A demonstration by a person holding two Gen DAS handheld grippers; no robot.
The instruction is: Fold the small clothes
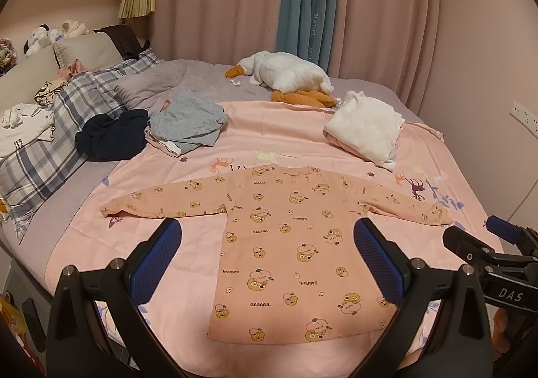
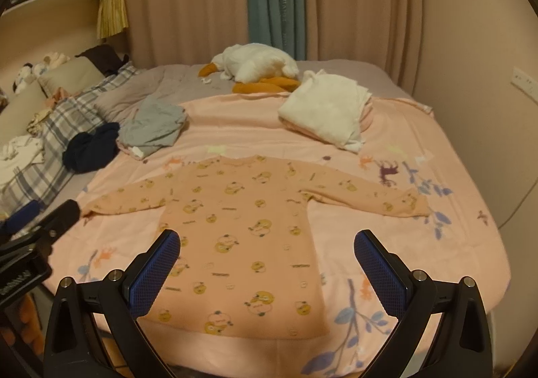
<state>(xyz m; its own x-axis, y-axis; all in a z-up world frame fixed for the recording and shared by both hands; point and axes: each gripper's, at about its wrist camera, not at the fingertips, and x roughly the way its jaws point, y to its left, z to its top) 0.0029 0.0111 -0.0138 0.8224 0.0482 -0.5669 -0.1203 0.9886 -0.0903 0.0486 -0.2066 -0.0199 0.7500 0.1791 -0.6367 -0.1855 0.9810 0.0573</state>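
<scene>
A small pink long-sleeved shirt with yellow cartoon prints lies flat on a pink blanket, sleeves spread, hem toward me. It also shows in the right wrist view. My left gripper is open and empty, above the shirt's lower body. My right gripper is open and empty, above the shirt's hem. The right gripper also shows at the right edge of the left wrist view, and the left gripper at the left edge of the right wrist view.
A grey garment and a dark navy garment lie at the left rear. A folded white cloth lies at the right rear. A white goose plush and plaid pillows are farther back. Curtains hang behind the bed.
</scene>
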